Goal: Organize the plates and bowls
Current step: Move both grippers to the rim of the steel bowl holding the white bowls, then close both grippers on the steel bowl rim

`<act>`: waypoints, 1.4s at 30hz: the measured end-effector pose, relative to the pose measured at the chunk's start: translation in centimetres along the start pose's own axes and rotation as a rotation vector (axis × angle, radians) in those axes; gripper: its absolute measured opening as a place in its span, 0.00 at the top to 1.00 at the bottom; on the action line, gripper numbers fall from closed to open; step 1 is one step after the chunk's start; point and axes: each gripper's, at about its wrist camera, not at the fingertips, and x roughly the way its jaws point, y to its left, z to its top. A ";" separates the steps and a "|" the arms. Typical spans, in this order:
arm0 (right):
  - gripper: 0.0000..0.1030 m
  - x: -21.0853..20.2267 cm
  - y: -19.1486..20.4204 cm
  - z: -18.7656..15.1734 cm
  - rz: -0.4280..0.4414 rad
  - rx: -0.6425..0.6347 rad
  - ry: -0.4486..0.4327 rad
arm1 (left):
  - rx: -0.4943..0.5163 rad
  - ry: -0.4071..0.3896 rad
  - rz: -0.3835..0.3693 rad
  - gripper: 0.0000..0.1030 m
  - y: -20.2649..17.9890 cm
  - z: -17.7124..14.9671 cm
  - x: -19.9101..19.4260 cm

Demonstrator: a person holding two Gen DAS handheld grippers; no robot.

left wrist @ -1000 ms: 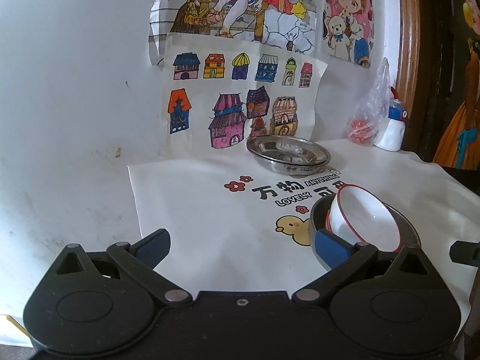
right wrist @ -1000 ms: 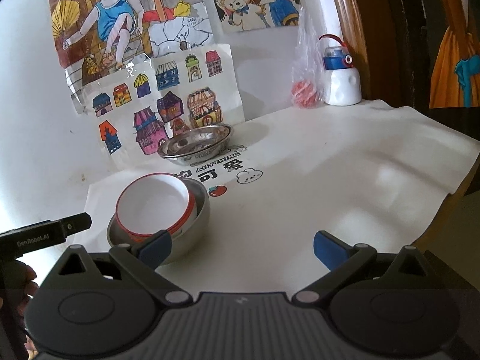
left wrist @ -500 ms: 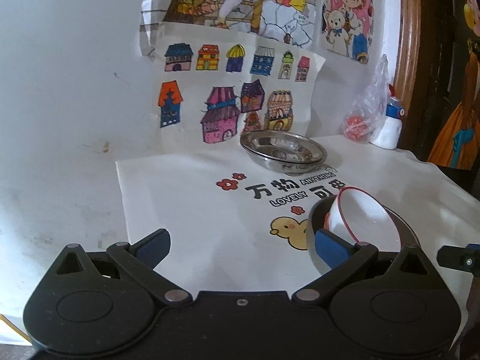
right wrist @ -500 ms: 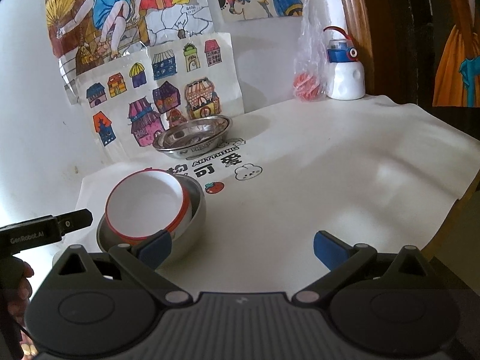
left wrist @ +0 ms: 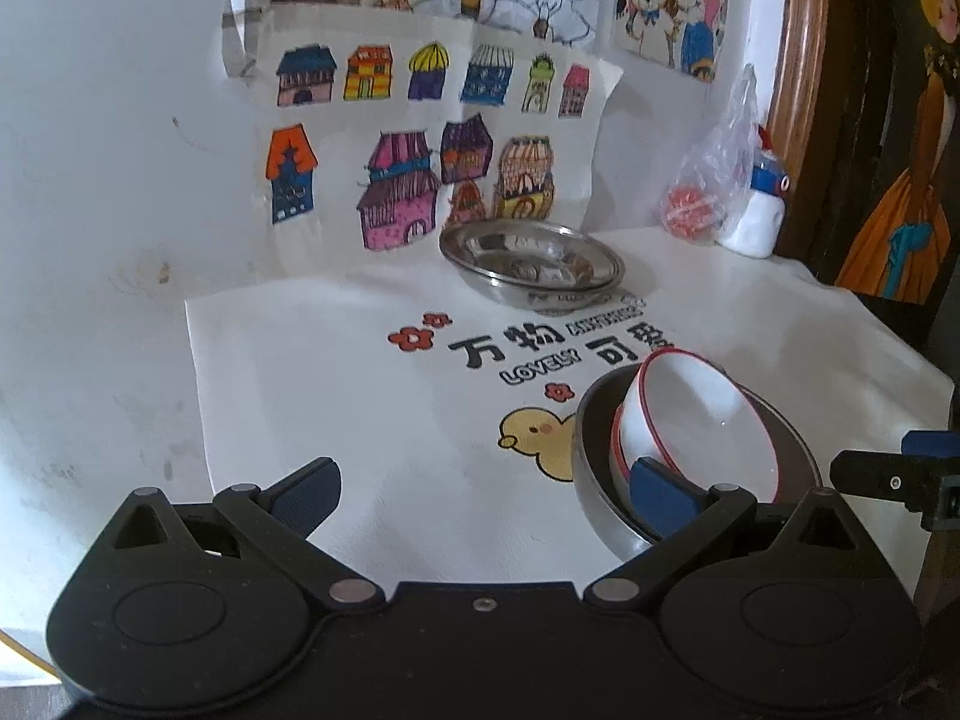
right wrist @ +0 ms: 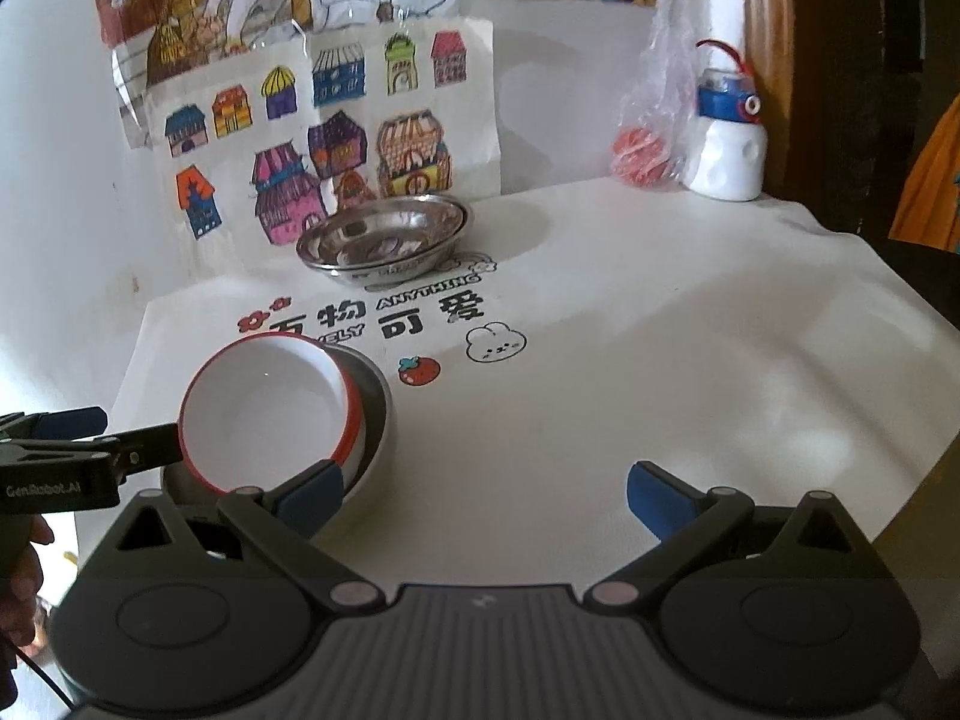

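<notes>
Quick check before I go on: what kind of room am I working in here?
Probably a home, likely a child's corner or dining nook. Hand-coloured house drawings are stuck on the wall, a cartoon-printed white cloth covers the table, and a child's water bottle stands at the back.

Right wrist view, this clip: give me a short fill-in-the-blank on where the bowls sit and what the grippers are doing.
1. The white bowl has a rim coloured ____.
2. The white bowl sits tilted inside a ____ bowl.
3. The stacked steel plates stand just in front of the coloured drawings of ____.
4. The fingers of the right gripper and of the left gripper are spread ____.

Missing words: red; steel; houses; open
</notes>
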 end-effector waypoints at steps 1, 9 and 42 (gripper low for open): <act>0.00 0.1 0.1 0.2 -0.001 -0.010 0.007 | -0.002 0.013 0.002 0.01 0.0 0.1 0.2; 0.00 1.0 0.9 1.5 -0.013 -0.074 0.047 | -0.058 0.106 0.005 0.01 0.3 0.7 1.5; 0.17 3.4 1.7 3.9 0.030 -0.217 0.227 | -0.035 0.183 0.038 0.06 -0.3 1.5 3.5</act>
